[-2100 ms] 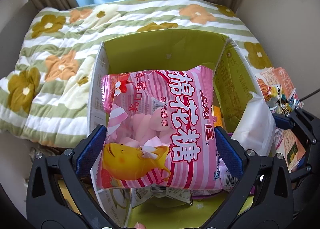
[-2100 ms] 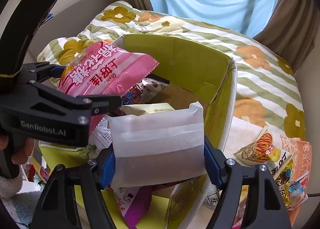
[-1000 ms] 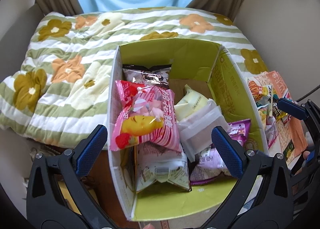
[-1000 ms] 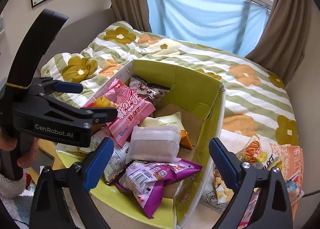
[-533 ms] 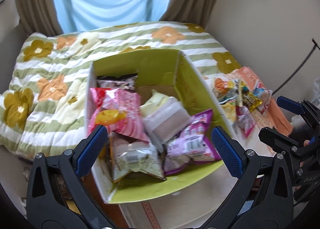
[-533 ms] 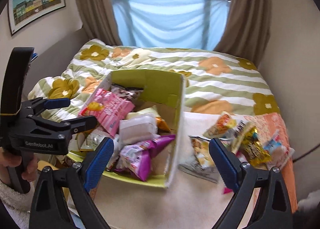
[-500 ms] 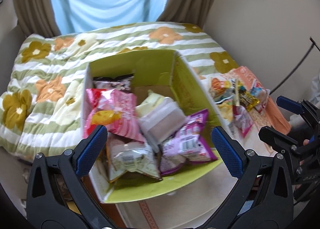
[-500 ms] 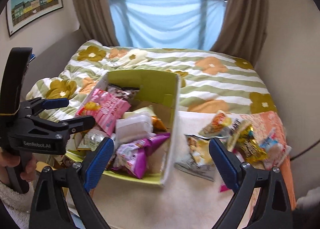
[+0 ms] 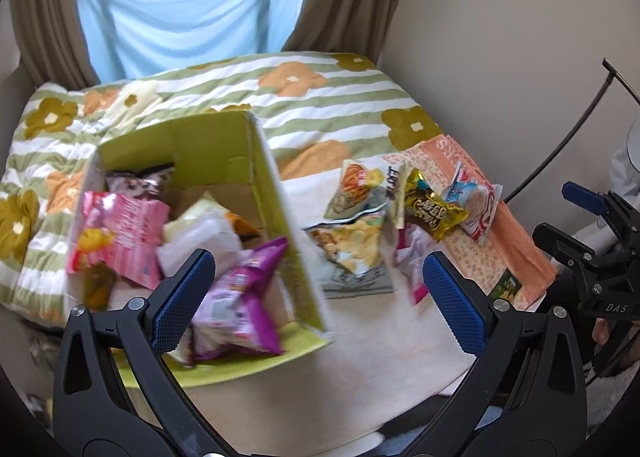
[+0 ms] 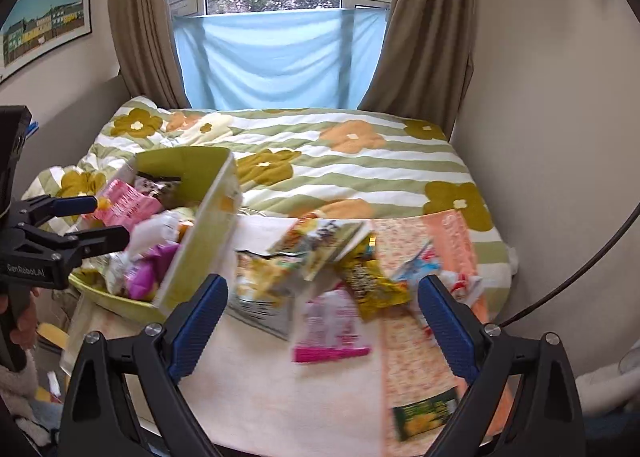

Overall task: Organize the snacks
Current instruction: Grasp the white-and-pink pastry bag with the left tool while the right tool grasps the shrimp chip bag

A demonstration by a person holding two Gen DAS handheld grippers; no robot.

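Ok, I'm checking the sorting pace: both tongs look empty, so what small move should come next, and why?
Probably lower the right tongs onto the pink snack packet lying right between their open tips. Several packets still lie loose beside the green box, and both tongs, left included, hold nothing.

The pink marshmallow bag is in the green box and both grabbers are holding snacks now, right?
Nearly. The pink marshmallow bag is in the green box, but the left gripper and right gripper are open and empty, as both wrist views show.
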